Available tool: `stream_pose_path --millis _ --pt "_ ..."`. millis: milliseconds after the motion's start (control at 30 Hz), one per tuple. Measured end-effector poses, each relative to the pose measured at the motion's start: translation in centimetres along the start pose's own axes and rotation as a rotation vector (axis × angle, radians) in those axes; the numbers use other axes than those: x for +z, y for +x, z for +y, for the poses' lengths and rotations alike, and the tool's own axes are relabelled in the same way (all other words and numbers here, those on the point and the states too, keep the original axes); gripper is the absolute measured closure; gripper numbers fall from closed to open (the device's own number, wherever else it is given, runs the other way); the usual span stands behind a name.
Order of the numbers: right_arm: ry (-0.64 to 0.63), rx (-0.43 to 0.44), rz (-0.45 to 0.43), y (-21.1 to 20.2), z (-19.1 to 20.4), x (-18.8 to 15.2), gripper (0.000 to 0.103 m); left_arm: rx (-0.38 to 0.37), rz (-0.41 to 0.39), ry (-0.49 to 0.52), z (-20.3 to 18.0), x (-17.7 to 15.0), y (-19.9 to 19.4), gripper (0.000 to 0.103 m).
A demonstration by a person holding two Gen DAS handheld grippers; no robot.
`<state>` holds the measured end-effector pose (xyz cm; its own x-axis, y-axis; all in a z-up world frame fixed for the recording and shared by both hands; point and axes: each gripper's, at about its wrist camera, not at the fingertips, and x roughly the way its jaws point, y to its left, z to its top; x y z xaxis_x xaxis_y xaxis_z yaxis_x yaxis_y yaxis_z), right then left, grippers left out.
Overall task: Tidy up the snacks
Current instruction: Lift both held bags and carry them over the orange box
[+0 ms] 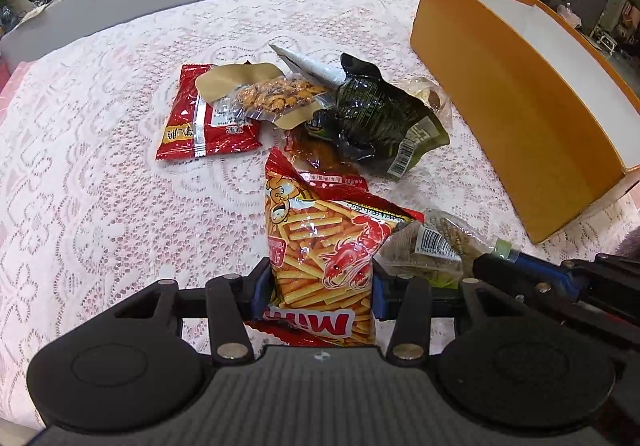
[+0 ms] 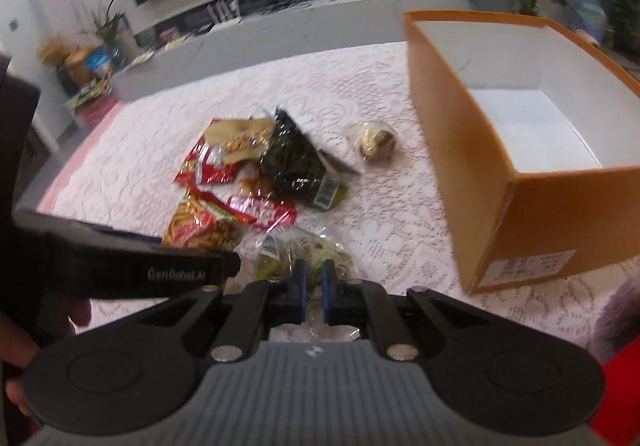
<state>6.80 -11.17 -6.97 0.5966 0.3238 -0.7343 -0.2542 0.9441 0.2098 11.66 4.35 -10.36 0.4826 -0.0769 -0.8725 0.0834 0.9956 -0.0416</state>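
My left gripper (image 1: pixel 322 286) is shut on a red bag of shrimp sticks (image 1: pixel 320 242), its jaws pressed on the bag's sides. The same bag (image 2: pixel 200 226) shows in the right wrist view behind the left gripper's body. My right gripper (image 2: pixel 314 286) is shut on a clear packet of greenish snacks (image 2: pixel 300 250), seen beside the red bag in the left wrist view (image 1: pixel 432 246). An open orange box (image 2: pixel 480 150) with a white inside stands to the right; it also shows in the left wrist view (image 1: pixel 520 114).
More snacks lie mid-table on the lace cloth (image 1: pixel 100 166): a red packet (image 1: pixel 200 122), a nut pouch (image 1: pixel 264 94), a dark green bag (image 1: pixel 380 118) and a small wrapped pastry (image 2: pixel 374 142). A grey counter (image 2: pixel 280 30) runs behind the table.
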Motion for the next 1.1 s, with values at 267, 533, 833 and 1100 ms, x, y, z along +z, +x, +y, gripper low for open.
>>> stream_pose_path --millis 267,533,833,1100 --pt "-0.071 -0.053 -0.012 -0.1 0.5 -0.5 0.064 0.006 0.030 -0.016 0.4 -0.2 0.5 0.050" --pt "-0.099 -0.063 0.042 2.2 1.0 0.4 0.058 0.047 0.056 -0.076 1.6 -0.1 0.9 0.050" --pt "-0.106 0.007 0.068 2.9 1.4 0.3 0.078 0.048 0.047 -0.075 1.6 -0.2 0.9 0.050" --pt "-0.093 -0.005 0.018 0.9 1.4 0.3 0.088 0.028 0.002 -0.093 1.8 -0.1 -0.6 0.050"
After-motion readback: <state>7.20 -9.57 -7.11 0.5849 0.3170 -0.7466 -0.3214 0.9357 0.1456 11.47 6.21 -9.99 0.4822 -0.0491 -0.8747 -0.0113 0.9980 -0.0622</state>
